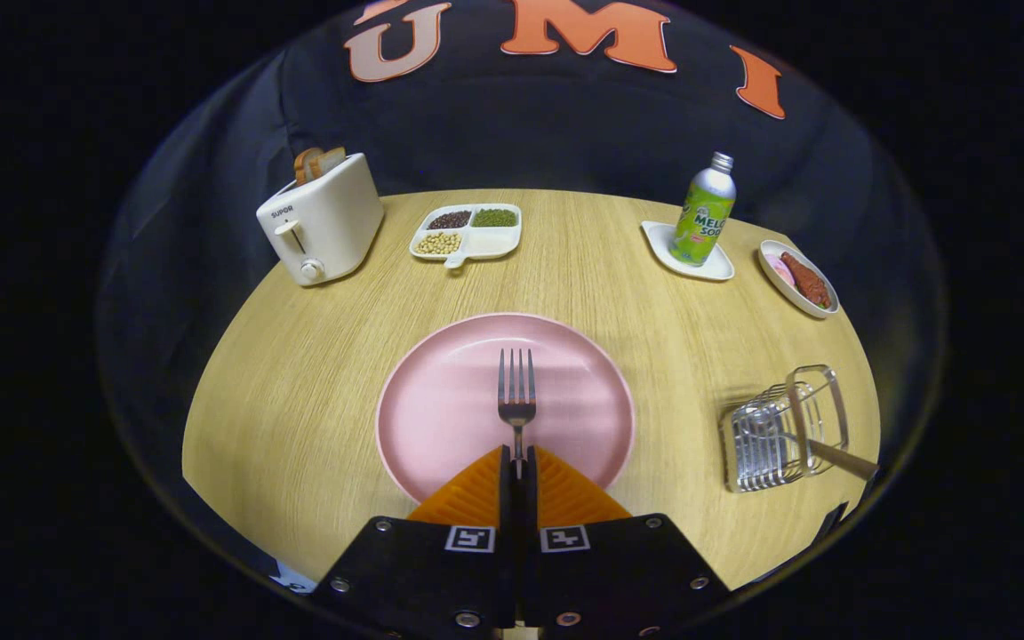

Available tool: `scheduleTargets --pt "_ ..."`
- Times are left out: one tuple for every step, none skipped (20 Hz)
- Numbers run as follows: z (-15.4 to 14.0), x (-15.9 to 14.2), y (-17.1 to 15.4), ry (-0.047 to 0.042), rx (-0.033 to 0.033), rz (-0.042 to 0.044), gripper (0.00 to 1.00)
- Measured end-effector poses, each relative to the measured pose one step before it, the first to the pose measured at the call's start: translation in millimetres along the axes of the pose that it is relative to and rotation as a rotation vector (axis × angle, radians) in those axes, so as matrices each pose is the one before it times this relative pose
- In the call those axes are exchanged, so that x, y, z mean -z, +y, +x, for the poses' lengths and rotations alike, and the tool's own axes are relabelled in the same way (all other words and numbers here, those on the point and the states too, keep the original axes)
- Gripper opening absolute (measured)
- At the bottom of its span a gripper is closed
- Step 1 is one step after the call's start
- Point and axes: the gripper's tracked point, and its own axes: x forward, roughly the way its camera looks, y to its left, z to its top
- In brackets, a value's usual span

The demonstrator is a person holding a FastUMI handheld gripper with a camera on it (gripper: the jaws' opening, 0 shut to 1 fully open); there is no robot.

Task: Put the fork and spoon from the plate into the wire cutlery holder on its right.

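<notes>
A metal fork [516, 396] points away from me over the pink plate [441, 418], its tines forward. My gripper [518, 462] is shut on the fork's handle, which runs back between the two fingers. To the right of the plate stands the wire cutlery holder [783, 431]. A utensil with a wooden handle [841, 458] sticks out of the holder, leaning to the right; its head is hidden among the wires.
At the back of the round wooden table [299, 382] stand a white toaster [321, 227] with bread, a divided tray of beans [468, 233], a green soda bottle [705, 213] on a small white dish, and an oval dish of food [798, 277].
</notes>
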Motion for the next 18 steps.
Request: scheduleTargets --pt "-7.30 -3.57 -10.10 -0.00238 0.00750 -0.00136 0.04" --pt "-7.35 -2.12 -9.50 0.00285 0.00673 0.00254 0.05" --pt "-6.47 -2.11 -9.45 0.00382 0.00365 0.00685 0.04" --pt "-6.77 -0.93 -8.76 0.00745 0.00200 0.00768 0.04" --pt "-5.95 -0.79 -9.72 0.00838 0.00395 0.00269 0.04" --pt "-6.01 0.82 -10.59 0.00927 0.00875 -0.00346 0.04" --pt "-6.03 -0.01 -11.37 0.00749 0.01148 -0.01062 0.04" --pt "-5.28 0.67 -10.94 0.00698 0.01150 -0.01197 0.04" --pt "-5.24 0.27 -11.16 0.00967 0.00756 -0.00932 0.04" --pt "-6.02 0.70 -9.17 0.00941 0.00463 -0.00031 0.05" --pt "-5.67 0.13 -8.39 0.00940 -0.00047 0.00444 0.04" --pt "-5.60 -0.13 -9.88 0.00810 0.00057 0.00365 0.04" --pt "-4.62 -0.41 -9.56 0.00821 0.00477 -0.00093 0.04" --pt "-3.60 0.58 -9.47 0.01079 0.00706 -0.00884 0.04" --pt "-3.81 0.93 -8.75 0.01080 0.00703 -0.01097 0.04" --pt "-3.57 0.59 -7.09 0.01080 0.00255 -0.00889 0.05" --pt "-3.11 0.55 -6.98 0.01626 -0.00136 -0.00636 0.04" --pt "-2.10 1.52 -6.88 0.01491 -0.00009 -0.00593 0.04"
